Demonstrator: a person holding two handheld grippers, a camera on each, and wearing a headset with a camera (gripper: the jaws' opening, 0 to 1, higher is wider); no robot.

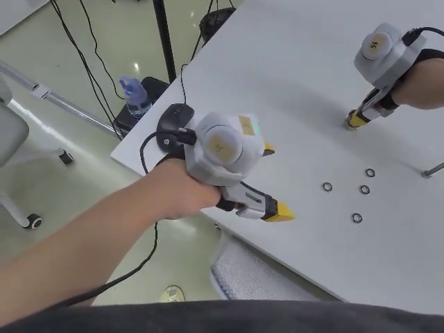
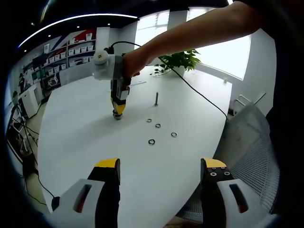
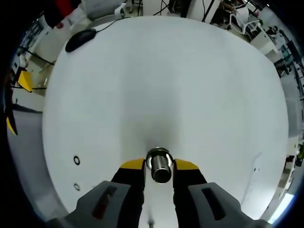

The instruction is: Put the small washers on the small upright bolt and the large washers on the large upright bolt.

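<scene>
My right gripper [image 1: 357, 120] stands tip-down on the white table [image 1: 291, 69], shut on the large silver bolt [image 3: 159, 167], seen end-on between its jaws. From the left gripper view, the right gripper [image 2: 117, 108] holds that bolt [image 2: 117, 116] upright on the tabletop. The small bolt [image 2: 156, 98] stands upright further back, also seen as the thin bolt [image 1: 433, 168] at the right edge. Several small washers [image 1: 356, 218] lie loose between them, in the left gripper view as washers [image 2: 152, 141]. My left gripper [image 1: 275, 182] hovers open over the table's near edge, nothing between its jaws.
A black mouse [image 1: 173, 125] sits at the table's corner, in the right gripper view as the mouse [image 3: 80, 39]. A mesh chair [image 1: 243, 274] stands below the near edge. A water bottle [image 1: 135, 96] and cables lie on the floor to the left.
</scene>
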